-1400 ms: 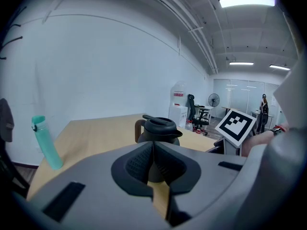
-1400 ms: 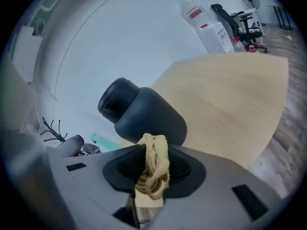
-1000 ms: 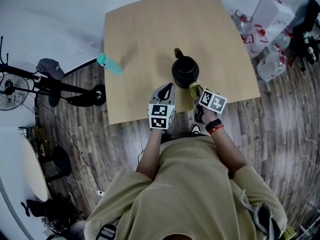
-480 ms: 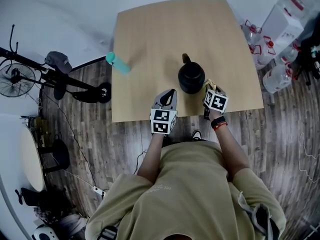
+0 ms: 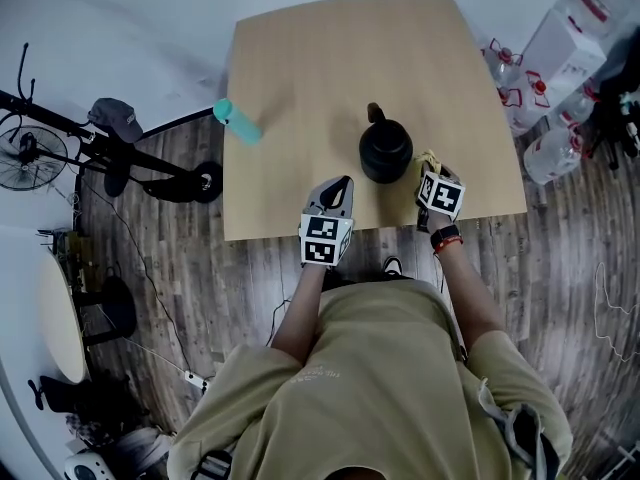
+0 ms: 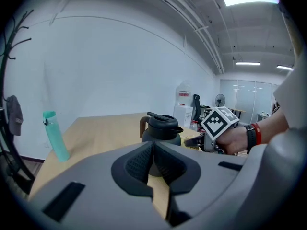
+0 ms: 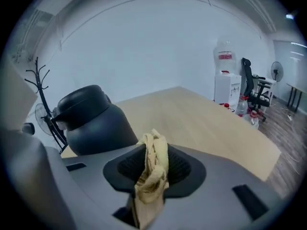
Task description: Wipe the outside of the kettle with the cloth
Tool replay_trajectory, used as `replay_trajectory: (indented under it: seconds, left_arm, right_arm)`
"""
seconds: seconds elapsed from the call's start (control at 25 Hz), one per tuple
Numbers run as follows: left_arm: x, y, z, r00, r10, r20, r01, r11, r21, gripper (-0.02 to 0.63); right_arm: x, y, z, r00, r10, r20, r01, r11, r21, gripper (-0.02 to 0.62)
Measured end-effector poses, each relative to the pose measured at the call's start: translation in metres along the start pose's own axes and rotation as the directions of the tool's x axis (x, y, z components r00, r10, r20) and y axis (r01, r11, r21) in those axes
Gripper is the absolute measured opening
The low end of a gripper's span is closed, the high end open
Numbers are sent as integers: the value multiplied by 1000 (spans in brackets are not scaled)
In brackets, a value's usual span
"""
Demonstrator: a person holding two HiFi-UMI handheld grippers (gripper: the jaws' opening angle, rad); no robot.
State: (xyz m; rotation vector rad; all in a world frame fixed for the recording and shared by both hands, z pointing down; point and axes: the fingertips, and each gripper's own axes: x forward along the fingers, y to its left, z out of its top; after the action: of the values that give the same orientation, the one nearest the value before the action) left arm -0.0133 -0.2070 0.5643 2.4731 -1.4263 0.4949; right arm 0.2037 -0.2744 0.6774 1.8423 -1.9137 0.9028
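**Wooden table, black kettle, cloth held just beside it**

Pale wood table on a plank floor: the black kettle stands upright near the front edge, with its handle on the far side. The right gripper sits just to the kettle's right, jaws pinching a crumpled yellow cloth. The left gripper hovers at the table's front edge, apart from the kettle, its jaws pressed together on nothing. A teal bottle stands at the table's left edge.
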Motion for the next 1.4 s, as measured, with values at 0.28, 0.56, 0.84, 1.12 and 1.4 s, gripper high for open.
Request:
replay_trajectory:
  seconds: [0.28,0.56,0.84,1.12,1.4]
  left_arm:
    - [-5,16,-5,999,-39,-10,39,999,3,26]
    - [-13,42,-13,997,-72,-26,72,997,8,25]
    - [-21,76,-15,996,-89,-28,89,996,19,25]
    - [-23,108,-14,996,-87,-30,88,996,19,26]
    - [-22,126,-12,997,-77,-22,77,997,8,26]
  right_arm:
    - [-26,36,-58,997,45,-58,-37,992,123,121]
    - [-26,103,-92,988,122,-95,-104,978,182,121]
    - [-3,170,-102,981,173,-88,-145,954,264,120]
    - [33,202,-89,980,197,-27,-164,876,454,120]
    - [57,209,-86,973,229,16,-190,764,616,120]
